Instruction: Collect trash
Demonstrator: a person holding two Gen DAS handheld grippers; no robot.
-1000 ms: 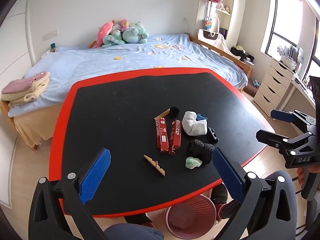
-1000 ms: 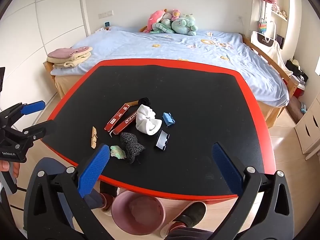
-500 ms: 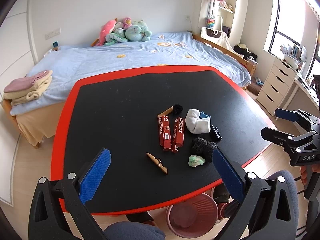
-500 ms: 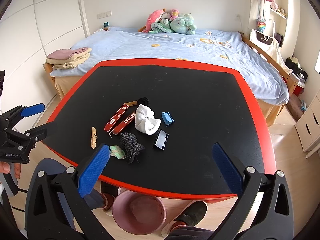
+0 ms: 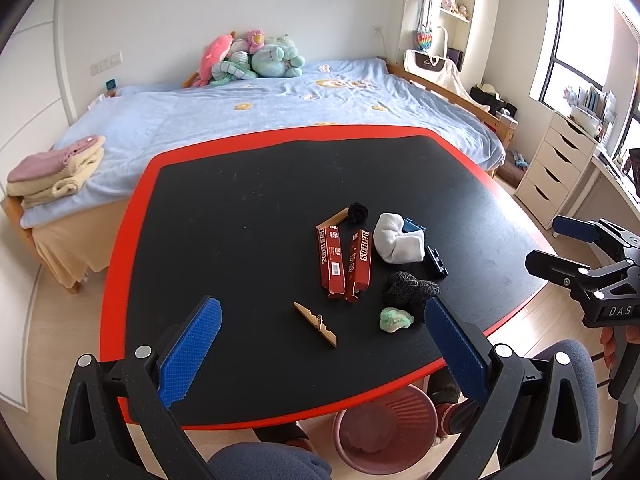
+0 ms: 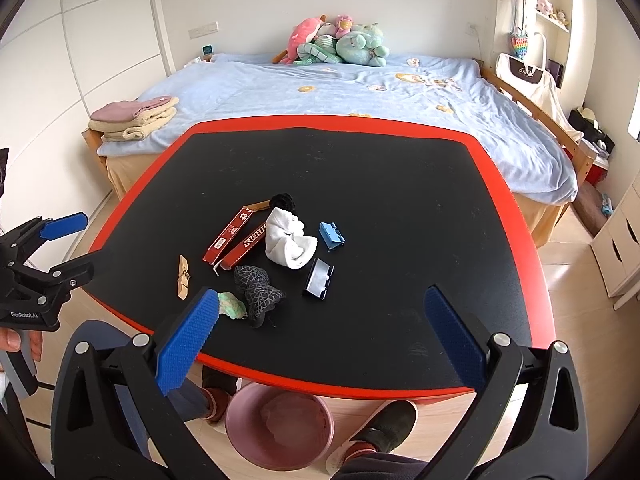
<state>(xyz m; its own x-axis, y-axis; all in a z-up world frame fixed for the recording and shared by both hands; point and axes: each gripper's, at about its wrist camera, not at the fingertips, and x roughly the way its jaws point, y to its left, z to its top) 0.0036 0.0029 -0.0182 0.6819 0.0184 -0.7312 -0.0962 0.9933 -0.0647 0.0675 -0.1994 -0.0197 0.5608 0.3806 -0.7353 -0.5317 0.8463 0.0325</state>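
Between my left gripper's (image 5: 320, 354) wide-apart jaws I see the clothespin (image 5: 315, 323), the red boxes (image 5: 344, 262) beyond it, and the green wad (image 5: 395, 319) by the right finger. My right gripper (image 6: 322, 336) also gapes empty; the pink bin (image 6: 279, 426) sits below, under the table (image 6: 400, 208).

Your left hand-held gripper (image 5: 320, 350) is held level above the near edge of the table (image 5: 240, 208), jaws spread wide, nothing between the blue pads (image 5: 192, 354). Your right hand-held gripper (image 6: 320, 336) is likewise wide apart and empty, at the table's right near corner. Your fingers (image 6: 20, 344) wrap the left grip; your knees show below both.
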